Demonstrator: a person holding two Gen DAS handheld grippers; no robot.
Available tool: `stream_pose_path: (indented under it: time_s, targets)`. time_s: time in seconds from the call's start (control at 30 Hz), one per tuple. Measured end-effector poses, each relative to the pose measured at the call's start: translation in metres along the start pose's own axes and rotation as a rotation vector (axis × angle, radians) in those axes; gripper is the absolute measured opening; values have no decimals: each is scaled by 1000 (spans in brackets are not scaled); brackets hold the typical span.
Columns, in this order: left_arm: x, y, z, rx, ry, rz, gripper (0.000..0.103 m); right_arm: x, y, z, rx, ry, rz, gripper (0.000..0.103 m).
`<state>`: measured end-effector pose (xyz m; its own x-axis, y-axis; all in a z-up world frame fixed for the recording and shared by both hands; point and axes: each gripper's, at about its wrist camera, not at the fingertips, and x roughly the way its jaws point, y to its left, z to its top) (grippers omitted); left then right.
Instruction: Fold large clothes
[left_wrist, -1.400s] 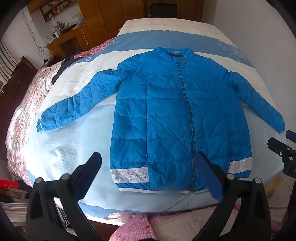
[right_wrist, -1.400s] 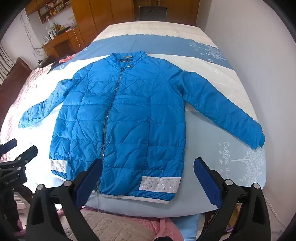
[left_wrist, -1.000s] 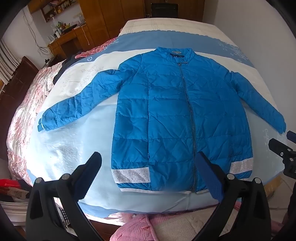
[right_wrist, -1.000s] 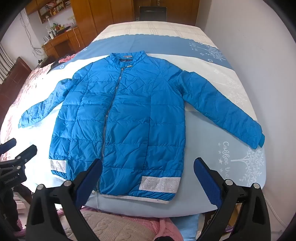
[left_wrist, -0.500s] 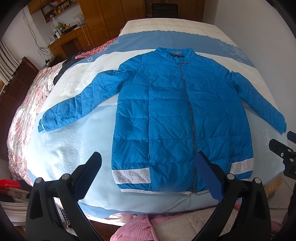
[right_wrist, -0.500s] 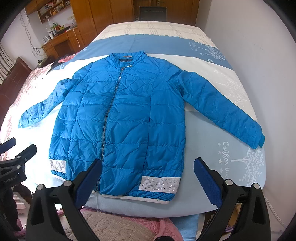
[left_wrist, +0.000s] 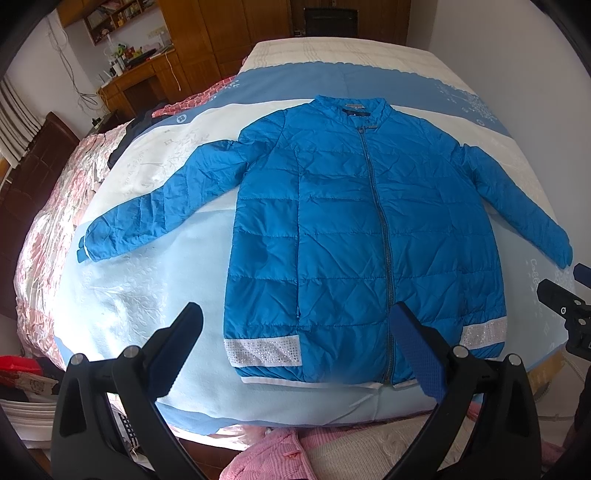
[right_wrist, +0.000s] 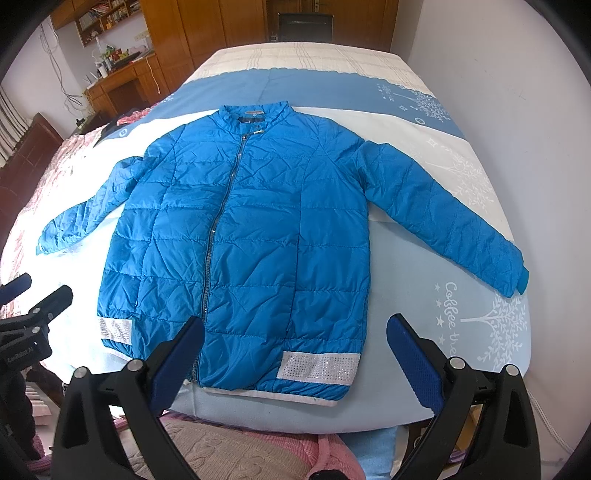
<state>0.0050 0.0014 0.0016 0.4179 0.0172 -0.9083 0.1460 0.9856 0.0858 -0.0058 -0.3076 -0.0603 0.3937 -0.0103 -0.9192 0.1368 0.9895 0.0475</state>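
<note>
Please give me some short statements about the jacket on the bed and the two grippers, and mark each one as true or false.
1. The blue jacket lies flat on the bed with both sleeves spread out. True.
2. The jacket's zipper is fully open. False: it is closed up to the collar.
3. The left gripper is shut on the hem. False: its jaws are open and hold nothing.
4. The right gripper has open jaws near the jacket's bottom edge. True.
5. The sparkly bands are on the cuffs. False: they are at the hem.
</note>
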Motion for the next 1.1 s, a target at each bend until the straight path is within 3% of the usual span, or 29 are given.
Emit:
stream_pose_path:
  time_s: [1.1]
  targets:
    - [-1,2,-1,-4,-7,3,100,1,0,4,-2,1,0,99]
